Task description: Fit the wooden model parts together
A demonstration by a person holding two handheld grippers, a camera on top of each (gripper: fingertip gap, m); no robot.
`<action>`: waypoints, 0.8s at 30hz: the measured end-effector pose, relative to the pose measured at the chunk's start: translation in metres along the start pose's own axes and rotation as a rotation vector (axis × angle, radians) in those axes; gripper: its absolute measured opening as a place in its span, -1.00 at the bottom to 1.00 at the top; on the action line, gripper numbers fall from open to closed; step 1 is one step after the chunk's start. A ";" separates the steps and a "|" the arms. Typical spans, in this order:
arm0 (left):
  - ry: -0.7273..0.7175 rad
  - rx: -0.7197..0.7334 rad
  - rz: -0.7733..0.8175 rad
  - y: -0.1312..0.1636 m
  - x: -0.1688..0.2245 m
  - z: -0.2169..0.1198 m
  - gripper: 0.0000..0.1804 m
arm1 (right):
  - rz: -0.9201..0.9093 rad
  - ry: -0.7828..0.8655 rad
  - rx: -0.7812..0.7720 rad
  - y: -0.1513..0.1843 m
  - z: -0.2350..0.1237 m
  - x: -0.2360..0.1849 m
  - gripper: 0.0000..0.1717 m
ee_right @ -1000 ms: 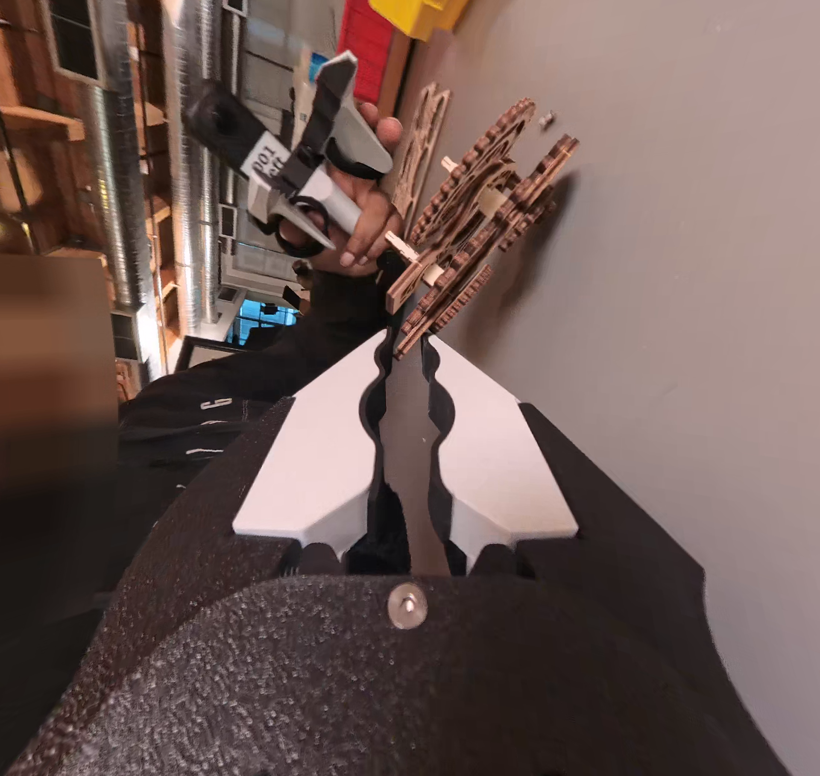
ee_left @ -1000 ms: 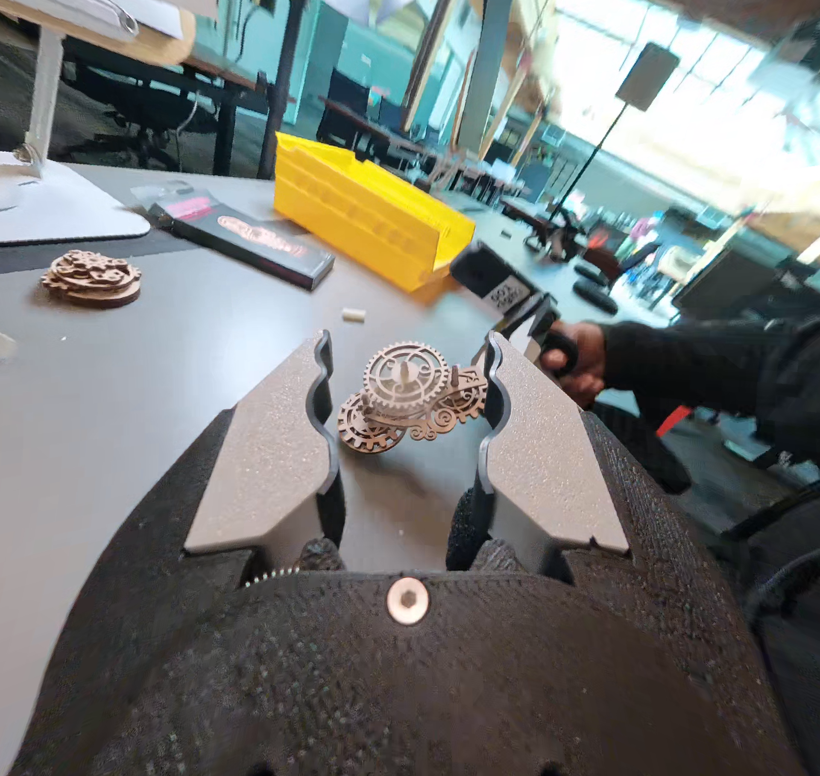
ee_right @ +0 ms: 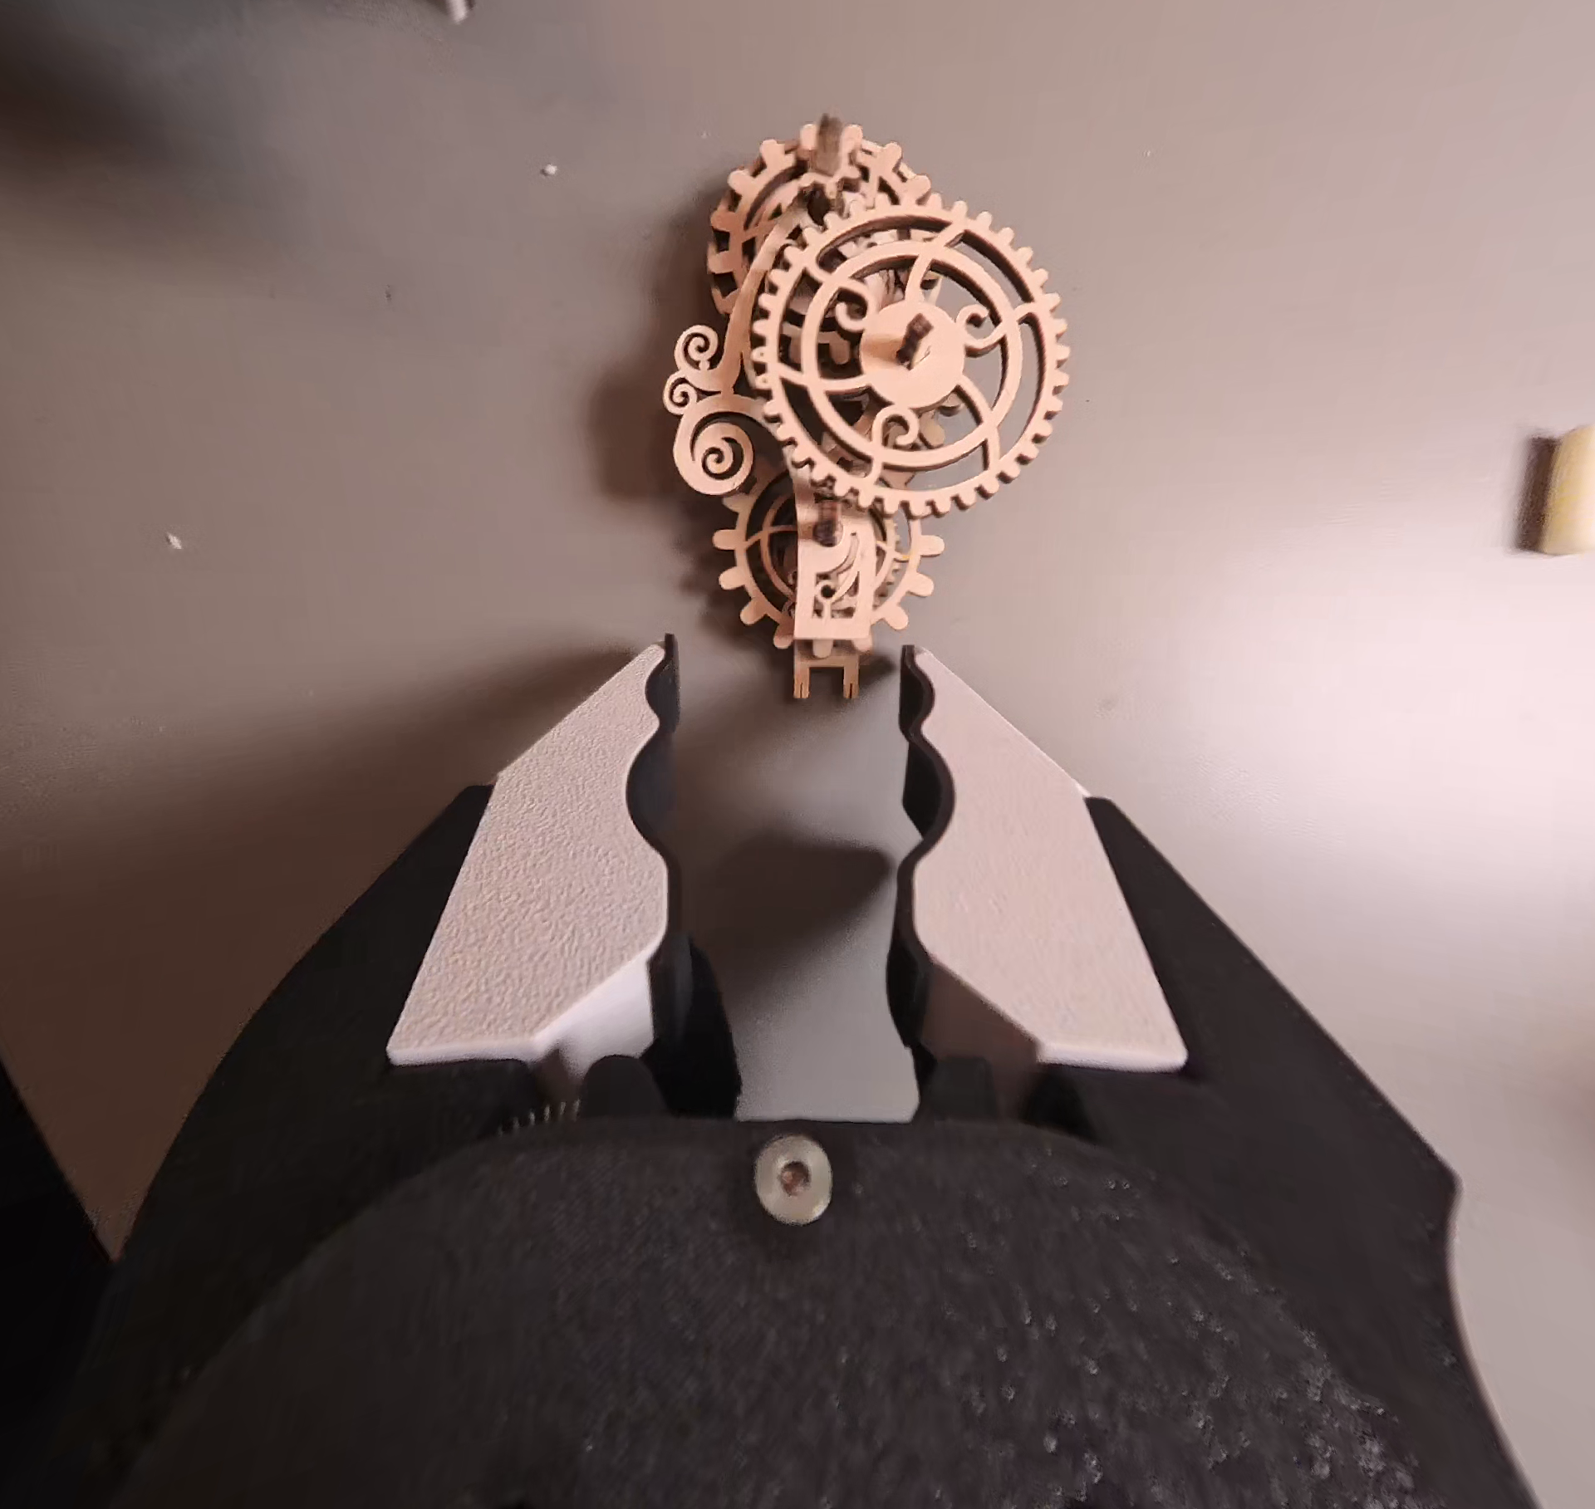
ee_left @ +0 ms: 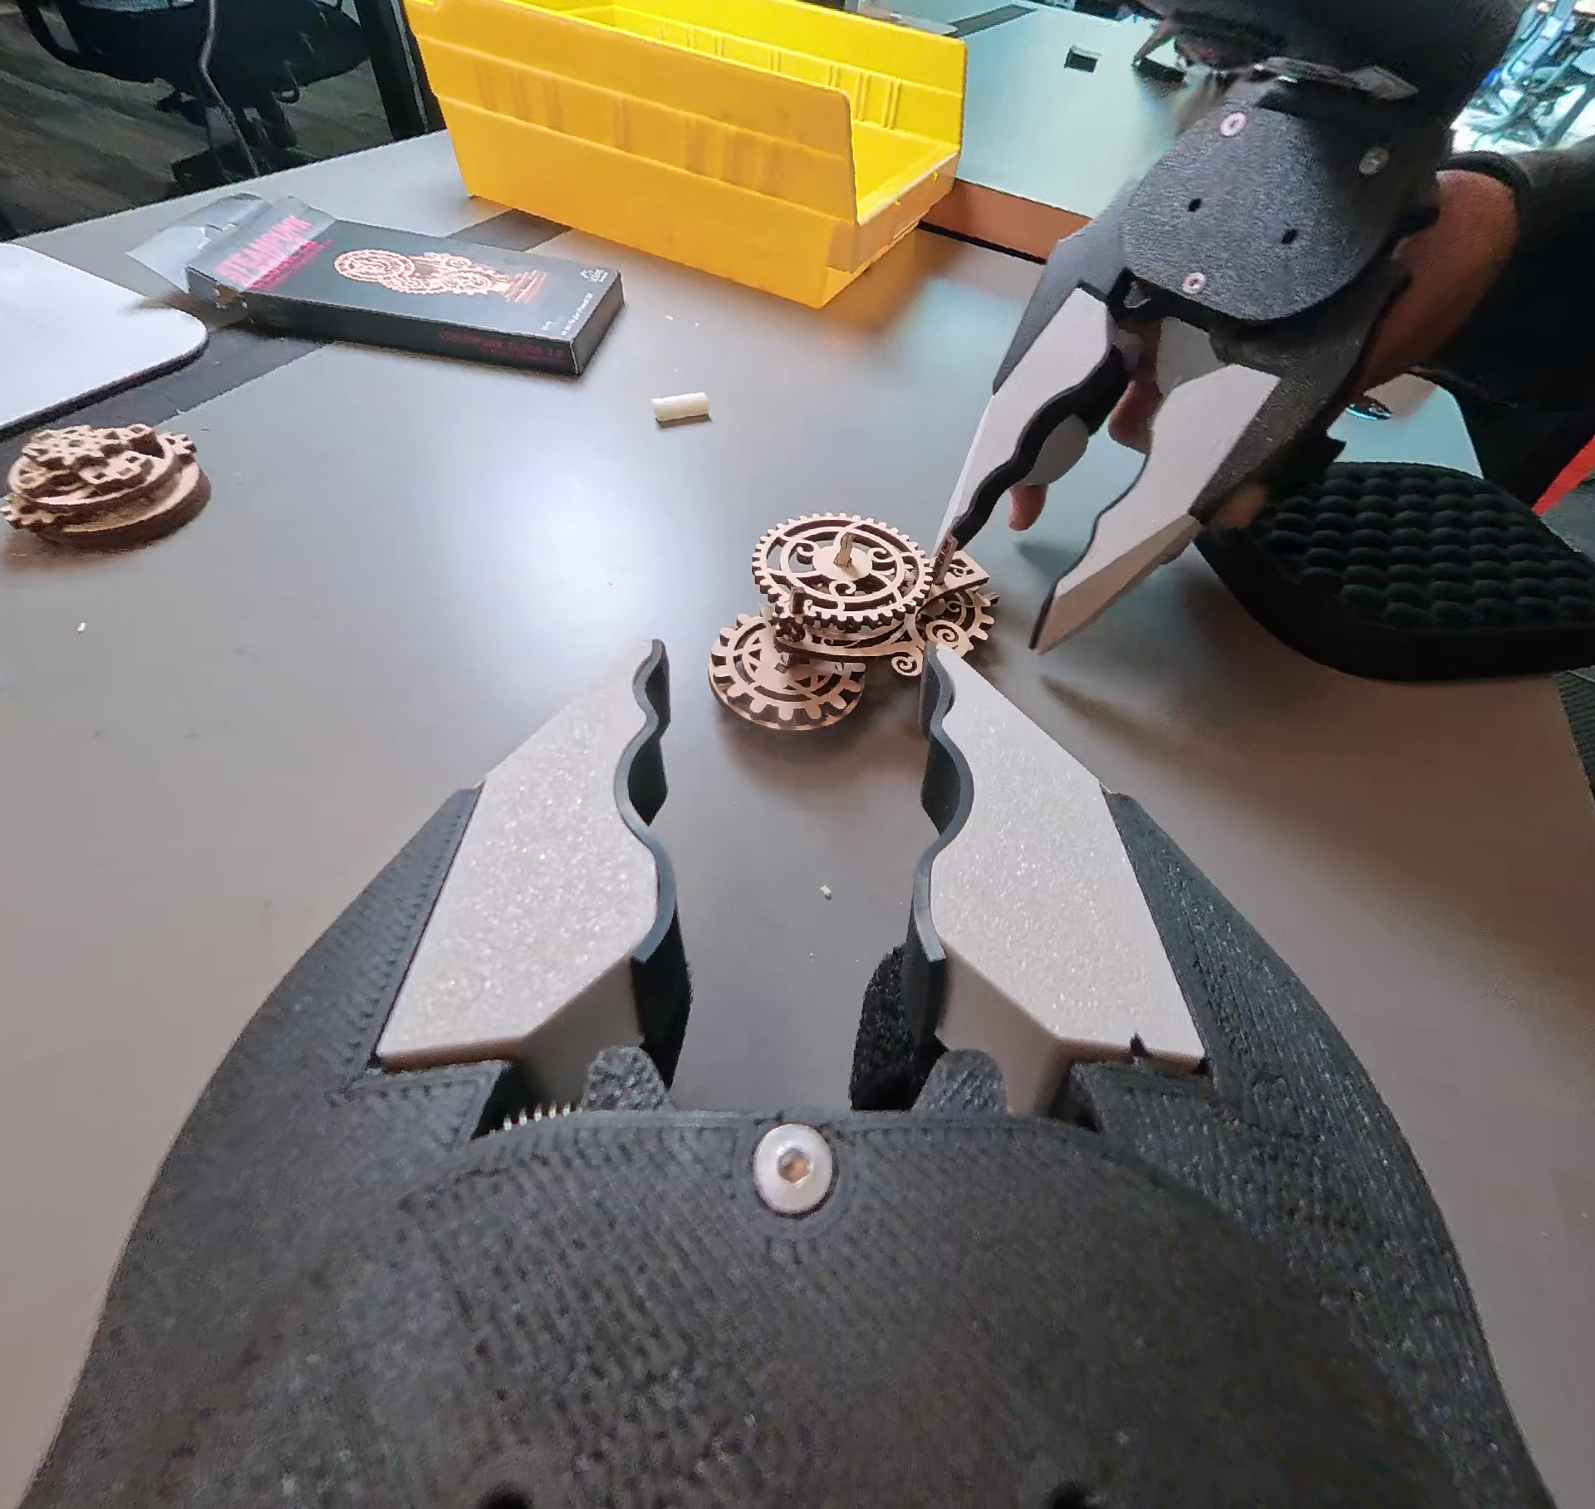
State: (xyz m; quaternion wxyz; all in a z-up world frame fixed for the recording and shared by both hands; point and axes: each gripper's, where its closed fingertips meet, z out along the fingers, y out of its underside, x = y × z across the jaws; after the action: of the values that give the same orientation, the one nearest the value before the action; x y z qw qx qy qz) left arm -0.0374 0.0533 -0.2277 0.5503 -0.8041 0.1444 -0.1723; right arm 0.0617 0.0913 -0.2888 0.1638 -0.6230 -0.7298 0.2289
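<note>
left tongs [ee_left: 790, 674] level, agape | right tongs [ee_left: 992, 596] angled down, agape | gear model [ee_left: 841, 605] free

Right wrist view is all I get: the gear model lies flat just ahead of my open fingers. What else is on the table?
Observer: A second wooden gear piece lies far off to the left gripper's left.
Operator: Anything behind the model?
Observer: A yellow bin, with a black box lying left of it.
Operator: Is the left gripper holding the gear model?
Observer: No; its jaws stand open, just short of it.
</note>
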 end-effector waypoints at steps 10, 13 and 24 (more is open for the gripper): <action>-0.202 0.209 -0.039 -0.032 -0.045 -0.032 -0.47 | -0.034 0.245 0.465 -0.087 -0.099 0.084 -0.45; -0.299 0.283 -0.034 -0.042 -0.063 -0.049 -0.58 | 0.027 0.280 0.595 -0.134 -0.115 0.138 -0.47; -0.456 0.420 0.004 -0.056 -0.094 -0.095 -0.90 | 0.110 0.569 0.780 -0.254 -0.103 0.325 -0.46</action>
State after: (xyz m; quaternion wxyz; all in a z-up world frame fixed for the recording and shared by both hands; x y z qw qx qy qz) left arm -0.1606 0.0334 -0.1548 0.7229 -0.6906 -0.0202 -0.0125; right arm -0.1509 0.3941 -0.0807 0.5659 -0.5908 -0.4818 0.3141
